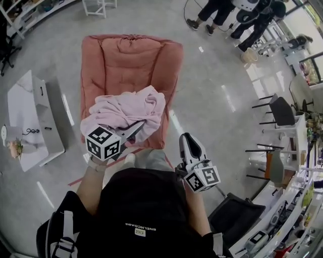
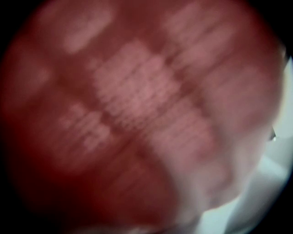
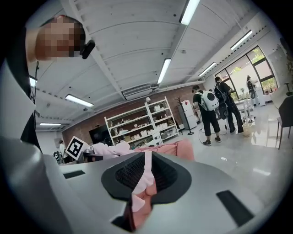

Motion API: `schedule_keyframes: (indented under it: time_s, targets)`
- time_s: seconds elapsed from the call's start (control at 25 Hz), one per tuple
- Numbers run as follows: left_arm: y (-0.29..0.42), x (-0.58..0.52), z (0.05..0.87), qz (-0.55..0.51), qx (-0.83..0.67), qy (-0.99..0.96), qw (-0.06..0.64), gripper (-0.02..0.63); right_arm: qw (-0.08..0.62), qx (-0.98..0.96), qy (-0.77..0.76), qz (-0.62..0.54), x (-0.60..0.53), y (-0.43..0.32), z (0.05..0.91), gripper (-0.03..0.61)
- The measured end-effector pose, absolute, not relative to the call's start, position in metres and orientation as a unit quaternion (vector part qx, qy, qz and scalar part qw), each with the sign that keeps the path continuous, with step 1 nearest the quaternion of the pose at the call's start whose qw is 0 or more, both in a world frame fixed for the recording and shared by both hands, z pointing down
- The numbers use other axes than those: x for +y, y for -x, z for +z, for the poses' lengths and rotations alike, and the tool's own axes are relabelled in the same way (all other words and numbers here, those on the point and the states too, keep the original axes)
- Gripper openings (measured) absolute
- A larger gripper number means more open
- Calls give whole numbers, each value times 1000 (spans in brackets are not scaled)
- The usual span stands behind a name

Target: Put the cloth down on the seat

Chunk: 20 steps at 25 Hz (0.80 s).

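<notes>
A salmon-pink armchair seat [image 1: 131, 60] stands on the grey floor straight ahead. Above its front edge hangs a bunched pale pink cloth [image 1: 128, 110], with my left gripper [image 1: 130, 131] shut on it; the fingers are mostly buried in the folds. In the left gripper view the cloth [image 2: 137, 105] blurs across nearly the whole lens and hides the jaws. My right gripper [image 1: 187, 141] hovers off the seat's front right corner, shut and empty. Through the thin slit of the right gripper [image 3: 145, 157] I see the seat [image 3: 183, 148] and the cloth [image 3: 110, 148].
A white low table [image 1: 35, 121] stands left of the seat. Black chairs [image 1: 280, 111] and desks line the right side. People [image 1: 217, 12] stand at the far right, and white shelves [image 3: 137, 125] line the back wall.
</notes>
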State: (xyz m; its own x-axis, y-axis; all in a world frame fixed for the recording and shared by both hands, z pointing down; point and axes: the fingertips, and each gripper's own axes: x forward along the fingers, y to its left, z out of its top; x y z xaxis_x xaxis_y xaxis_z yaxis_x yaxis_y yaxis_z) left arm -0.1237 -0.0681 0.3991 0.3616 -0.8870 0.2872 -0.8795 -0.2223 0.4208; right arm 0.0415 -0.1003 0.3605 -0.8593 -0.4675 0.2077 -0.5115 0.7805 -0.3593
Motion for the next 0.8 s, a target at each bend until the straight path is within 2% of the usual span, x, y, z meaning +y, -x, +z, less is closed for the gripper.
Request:
schedule_keyframes:
  time_s: [0.8]
  targets:
    - [174, -145, 554, 30, -596, -723, 348, 255, 119, -934, -241, 234, -170, -25, 428, 63]
